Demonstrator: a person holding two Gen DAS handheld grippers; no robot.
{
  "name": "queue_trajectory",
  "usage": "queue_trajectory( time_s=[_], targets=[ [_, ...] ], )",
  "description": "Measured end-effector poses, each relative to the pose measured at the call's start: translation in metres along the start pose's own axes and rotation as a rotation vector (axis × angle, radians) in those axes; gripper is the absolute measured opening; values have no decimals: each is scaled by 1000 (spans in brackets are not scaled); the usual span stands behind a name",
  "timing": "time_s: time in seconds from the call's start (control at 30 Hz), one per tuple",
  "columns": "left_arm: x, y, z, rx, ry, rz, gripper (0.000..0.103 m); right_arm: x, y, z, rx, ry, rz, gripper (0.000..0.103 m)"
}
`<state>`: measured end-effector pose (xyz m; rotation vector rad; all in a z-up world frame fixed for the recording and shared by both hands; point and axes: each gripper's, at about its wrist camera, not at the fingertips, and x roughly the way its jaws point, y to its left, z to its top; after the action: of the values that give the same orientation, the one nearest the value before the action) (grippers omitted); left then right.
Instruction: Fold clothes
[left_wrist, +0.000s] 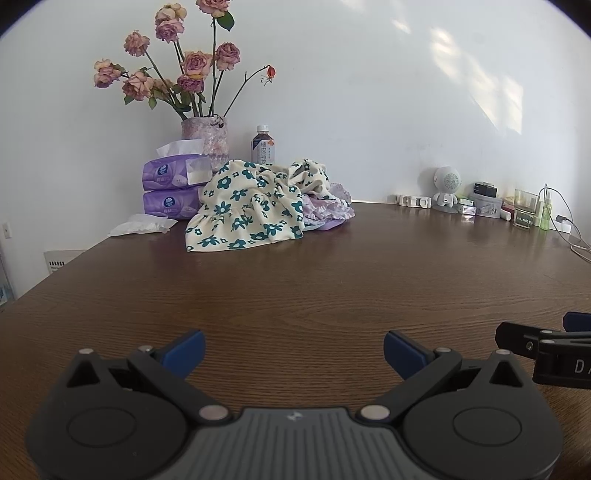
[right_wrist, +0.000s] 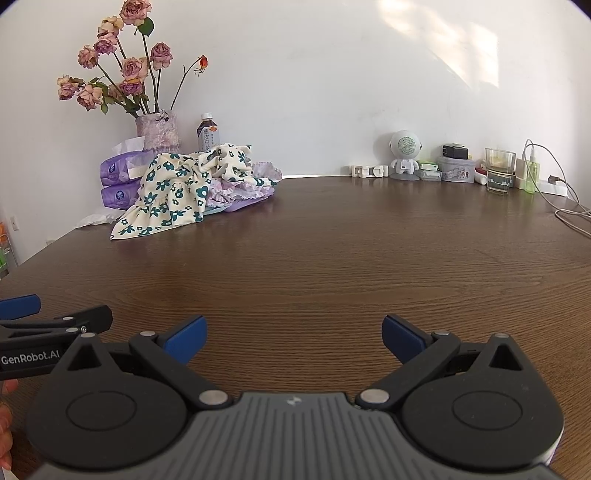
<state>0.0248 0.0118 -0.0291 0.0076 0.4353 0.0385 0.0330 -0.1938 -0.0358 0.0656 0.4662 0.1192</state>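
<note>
A crumpled cream garment with dark green flowers (left_wrist: 251, 206) (right_wrist: 177, 188) lies in a heap at the far left of the brown wooden table (left_wrist: 332, 280) (right_wrist: 332, 258). It drapes over lilac frilled clothes (left_wrist: 328, 210) (right_wrist: 243, 192). My left gripper (left_wrist: 293, 350) hovers open over the near table edge, nothing between its blue pads. My right gripper (right_wrist: 293, 336) is likewise open and empty, just to the right of the left one. Both are far from the clothes.
Behind the clothes stand a vase of dried roses (left_wrist: 205, 140) (right_wrist: 157, 129), two purple tissue packs (left_wrist: 171, 192) (right_wrist: 118, 181) and a bottle (left_wrist: 263, 146) (right_wrist: 208, 134). At the far right are a small white robot figure (right_wrist: 404, 155), a glass (right_wrist: 499, 170), boxes and a cable (right_wrist: 569, 214).
</note>
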Motion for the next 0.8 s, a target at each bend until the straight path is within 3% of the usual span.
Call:
queue_trajectory(
  time_s=[0.8],
  targets=[
    [0,0,0,3,-5,-2,103,1,0,-1,-1,1,-6,103]
  ],
)
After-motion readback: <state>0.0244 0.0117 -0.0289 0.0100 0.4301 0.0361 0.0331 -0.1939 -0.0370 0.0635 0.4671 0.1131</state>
